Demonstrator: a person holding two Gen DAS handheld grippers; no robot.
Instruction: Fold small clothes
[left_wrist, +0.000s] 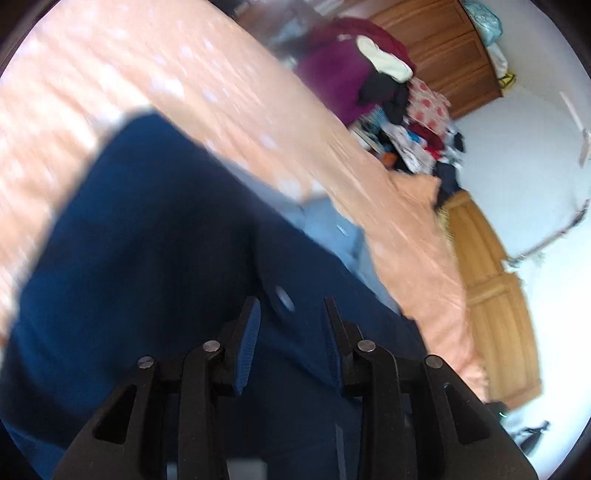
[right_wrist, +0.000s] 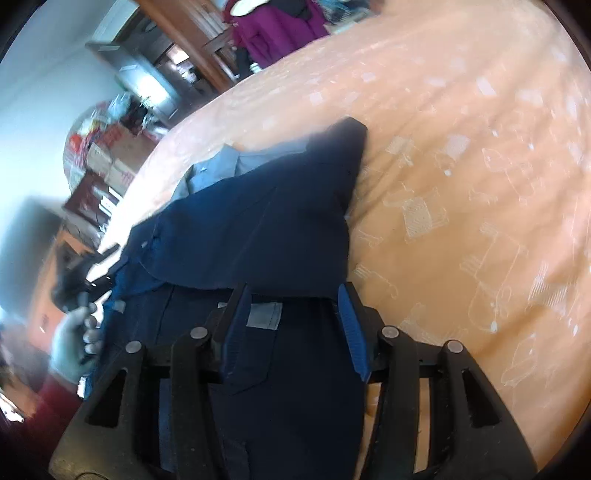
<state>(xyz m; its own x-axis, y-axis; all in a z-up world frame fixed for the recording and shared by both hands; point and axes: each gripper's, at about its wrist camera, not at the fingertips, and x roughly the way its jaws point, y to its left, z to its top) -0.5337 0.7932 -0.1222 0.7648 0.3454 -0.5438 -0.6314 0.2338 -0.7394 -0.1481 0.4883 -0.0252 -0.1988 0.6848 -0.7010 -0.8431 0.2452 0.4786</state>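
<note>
On a bed (right_wrist: 480, 155) spread with a peach printed cover, I work a small navy garment (right_wrist: 258, 229) that lies near the bed's edge, a pale blue piece (right_wrist: 221, 166) tucked just beyond it. My right hand-held gripper (right_wrist: 291, 317) hangs over the near end of the navy cloth, its blue-padded fingers spread apart, a grey label (right_wrist: 264, 315) showing between them; nothing is pinched there. My left hand-held gripper (left_wrist: 291, 325) hovers low over the same garment (left_wrist: 147, 258), fingers likewise parted and empty, a metal snap (left_wrist: 284, 299) visible just ahead of the tips. The right wrist view also catches my left hand (right_wrist: 74, 343) at the garment's far side, wrapped around its tool.

One corner of the navy piece stands up in a soft peak, which suggests light, limp woven fabric that will drape and slide instead of holding a crease by itself. It looks neither heavy nor fragile, though the snaps and placket give that strip more body. I judge the best holds to be the hemmed edge or a corner, one in each gripper, pinching a single layer so that the fold carries over flat. A heap of other clothes (left_wrist: 388, 92) waits past the bed's far corner.
</note>
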